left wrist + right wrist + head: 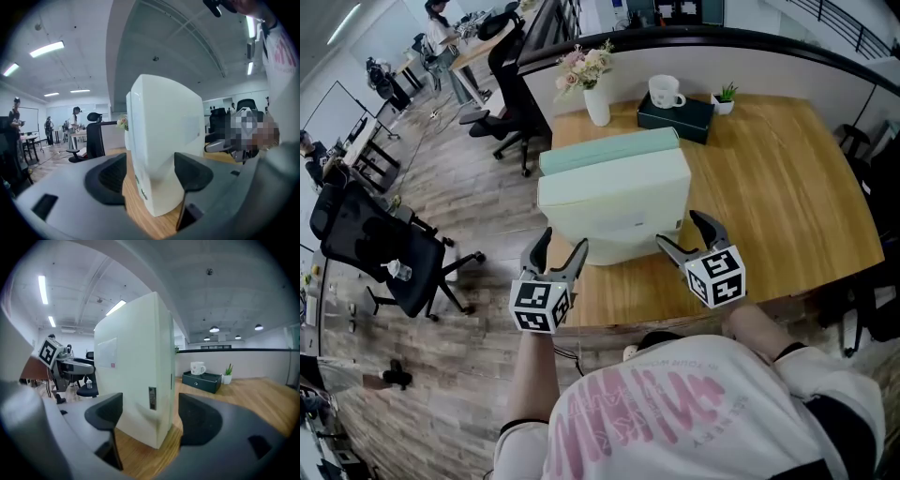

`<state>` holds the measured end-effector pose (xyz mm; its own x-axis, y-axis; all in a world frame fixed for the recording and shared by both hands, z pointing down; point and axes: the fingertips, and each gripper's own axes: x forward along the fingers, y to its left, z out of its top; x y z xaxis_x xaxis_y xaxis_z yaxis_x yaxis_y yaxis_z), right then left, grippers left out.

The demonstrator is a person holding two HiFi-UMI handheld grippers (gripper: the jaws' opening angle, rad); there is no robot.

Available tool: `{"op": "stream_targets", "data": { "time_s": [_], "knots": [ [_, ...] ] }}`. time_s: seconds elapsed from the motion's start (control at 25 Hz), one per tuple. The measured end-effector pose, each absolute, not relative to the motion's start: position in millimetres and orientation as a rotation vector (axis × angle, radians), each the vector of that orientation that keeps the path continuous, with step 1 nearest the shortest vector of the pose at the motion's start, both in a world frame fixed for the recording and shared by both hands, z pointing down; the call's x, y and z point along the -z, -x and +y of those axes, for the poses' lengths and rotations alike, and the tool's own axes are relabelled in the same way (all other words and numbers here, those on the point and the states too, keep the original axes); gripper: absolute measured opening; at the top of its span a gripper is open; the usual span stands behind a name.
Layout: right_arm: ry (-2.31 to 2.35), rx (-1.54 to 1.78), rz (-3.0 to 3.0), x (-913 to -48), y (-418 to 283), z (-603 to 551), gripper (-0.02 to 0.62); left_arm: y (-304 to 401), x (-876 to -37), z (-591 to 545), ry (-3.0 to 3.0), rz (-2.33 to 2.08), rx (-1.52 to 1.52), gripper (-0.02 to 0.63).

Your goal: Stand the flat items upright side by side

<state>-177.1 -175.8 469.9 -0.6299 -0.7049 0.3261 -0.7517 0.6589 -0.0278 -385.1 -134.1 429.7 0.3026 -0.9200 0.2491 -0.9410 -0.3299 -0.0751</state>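
Note:
A wide white box (614, 211) stands upright on its long edge on the wooden table (787, 197). A pale green box (609, 150) stands upright right behind it, the two side by side. My left gripper (561, 242) straddles the white box's left end (164, 140), open, with a sliver of table showing between the left pad and the box. My right gripper (680, 230) straddles the right end (136, 371), open, with a gap at the right pad. Whether any pad touches the box I cannot make out.
Behind the boxes stand a white vase of flowers (596, 103), a dark box (680, 120) with a white mug (666, 91) on it, and a small potted plant (725, 97). The table's near edge runs just under the grippers. Office chairs (384, 253) stand on the floor at left.

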Motion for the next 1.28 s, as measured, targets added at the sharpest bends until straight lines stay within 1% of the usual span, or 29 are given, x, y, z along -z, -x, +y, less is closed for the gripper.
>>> {"op": "stream_targets", "data": {
  "time_s": [0.28, 0.48, 0.56, 0.64, 0.72, 0.76, 0.84, 0.92, 0.96, 1.04, 1.16, 1.28],
  "knots": [
    [-1.177, -0.362, -2.564, -467, 165, -177, 0.377, 399, -404, -127, -2.377, -1.849, -0.138, 0.300],
    [-1.193, -0.665, -2.515, -487, 150, -169, 0.350, 389, -427, -99, -2.176, -1.738, 0.177, 0.265],
    [-1.187, -0.748, -2.490, -498, 145, -164, 0.307, 379, -443, -88, -2.102, -1.704, 0.257, 0.230],
    [-1.174, -0.852, -2.490, -506, 142, -159, 0.265, 361, -455, -80, -2.080, -1.652, 0.274, 0.188],
    [-1.143, -0.953, -2.505, -510, 140, -154, 0.233, 337, -456, -77, -2.115, -1.589, 0.271, 0.162],
    [-1.128, -0.991, -2.517, -509, 138, -153, 0.218, 326, -450, -77, -2.142, -1.565, 0.287, 0.153],
    [-1.102, -1.040, -2.554, -502, 133, -154, 0.159, 309, -429, -78, -2.207, -1.538, 0.337, 0.130],
    [-1.066, -1.055, -2.612, -487, 130, -158, 0.124, 296, -405, -78, -2.278, -1.564, 0.337, 0.098],
    [-1.043, -1.044, -2.645, -478, 128, -160, 0.114, 292, -395, -77, -2.299, -1.608, 0.315, 0.077],
    [-1.005, -0.985, -2.703, -457, 122, -166, 0.092, 285, -381, -76, -2.285, -1.725, 0.270, 0.002],
    [-0.956, -0.887, -2.785, -421, 106, -173, 0.032, 263, -371, -75, -2.226, -1.816, 0.226, 0.002],
    [-0.896, -0.761, -2.871, -389, 91, -175, 0.003, 238, -363, -75, -2.187, -1.885, 0.184, 0.002]
  ]
}}
